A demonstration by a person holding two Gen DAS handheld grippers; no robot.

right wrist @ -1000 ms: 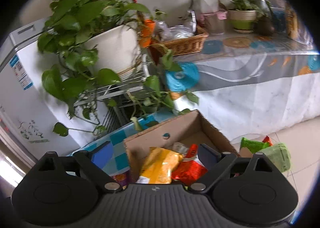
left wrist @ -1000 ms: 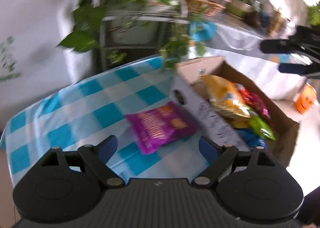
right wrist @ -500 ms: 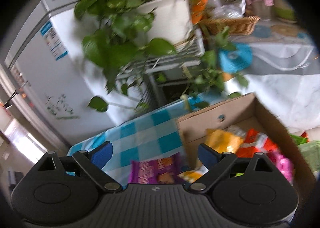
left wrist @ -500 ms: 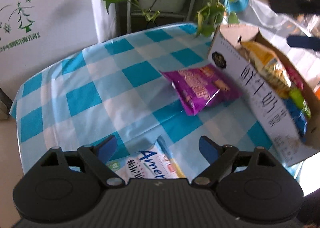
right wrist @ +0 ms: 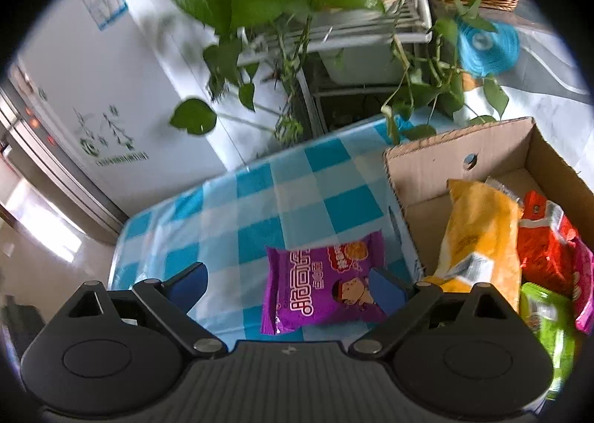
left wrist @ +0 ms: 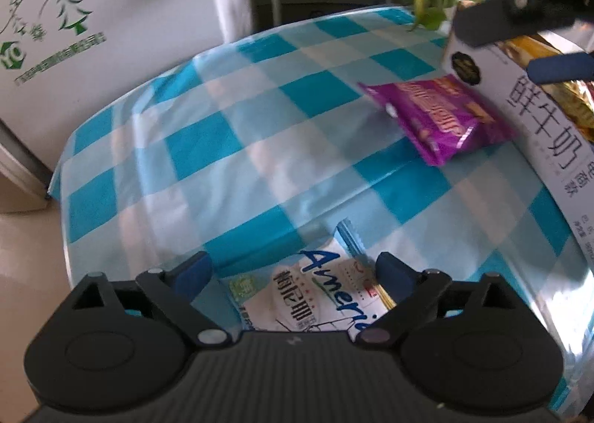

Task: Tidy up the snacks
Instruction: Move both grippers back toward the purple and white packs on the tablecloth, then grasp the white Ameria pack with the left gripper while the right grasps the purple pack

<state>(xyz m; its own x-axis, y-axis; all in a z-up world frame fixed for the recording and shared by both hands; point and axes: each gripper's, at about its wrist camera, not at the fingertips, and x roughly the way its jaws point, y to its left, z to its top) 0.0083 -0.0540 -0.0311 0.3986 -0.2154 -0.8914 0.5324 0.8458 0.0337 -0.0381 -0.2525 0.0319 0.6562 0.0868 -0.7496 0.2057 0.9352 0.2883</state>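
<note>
The purple snack bag (right wrist: 322, 283) lies flat on the checked tablecloth (left wrist: 230, 148), touching the outer wall of the cardboard box (right wrist: 438, 178) near the table's far right edge. We judge it light, soft and air-filled, with slick crinkly film, so we would pinch a crimped end seam or a thin edge, not the puffed middle. A white packet (left wrist: 315, 293) lies at the near edge.

Our left gripper (left wrist: 295, 272) is spread wide with nothing in it, its jaws on either side of the white packet. Our right gripper (right wrist: 293, 283) is equally wide and empty, above the purple bag.

Only the right wrist view looks into the box: yellow (right wrist: 479, 233), red (right wrist: 545, 237) and green (right wrist: 549, 319) bags. Only the left wrist view shows the white packet and the box's printed white side.
</note>
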